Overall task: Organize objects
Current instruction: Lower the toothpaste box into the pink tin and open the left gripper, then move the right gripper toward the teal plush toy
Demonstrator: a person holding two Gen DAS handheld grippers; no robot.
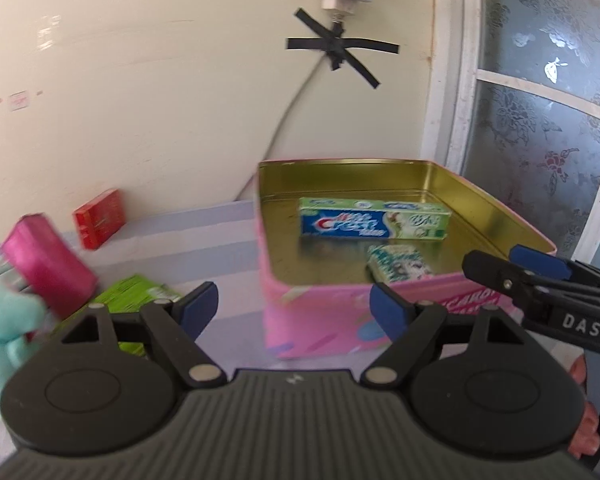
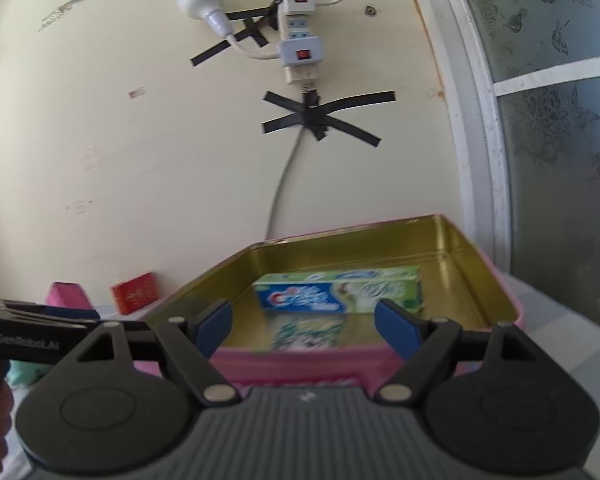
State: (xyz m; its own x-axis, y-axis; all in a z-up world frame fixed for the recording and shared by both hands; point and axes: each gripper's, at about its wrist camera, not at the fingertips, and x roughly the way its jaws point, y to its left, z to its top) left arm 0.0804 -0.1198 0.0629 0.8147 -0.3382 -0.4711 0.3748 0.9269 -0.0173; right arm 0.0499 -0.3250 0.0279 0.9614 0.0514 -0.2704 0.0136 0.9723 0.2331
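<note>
Pink tin [image 1: 340, 320], holding toothpaste box [image 1: 374, 222] and small packet [image 1: 400, 266]; left gripper [image 1: 294, 308] and right gripper [image 2: 305, 320] spread, empty, crowded side by side: collision risk.

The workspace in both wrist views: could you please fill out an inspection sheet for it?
Surface: pale striped tabletop.
Job's things: pink tin, lid off, holds a toothpaste box and a small green packet. Outside it, to the left: magenta box, red box, green box, teal plush toy.
Clutter: nothing seen.
Grippers: left gripper and right gripper, jaws open, both empty.
Cables: grey cord taped to the wall, below a power strip.
Surroundings: cream wall, frosted patterned door.
</note>
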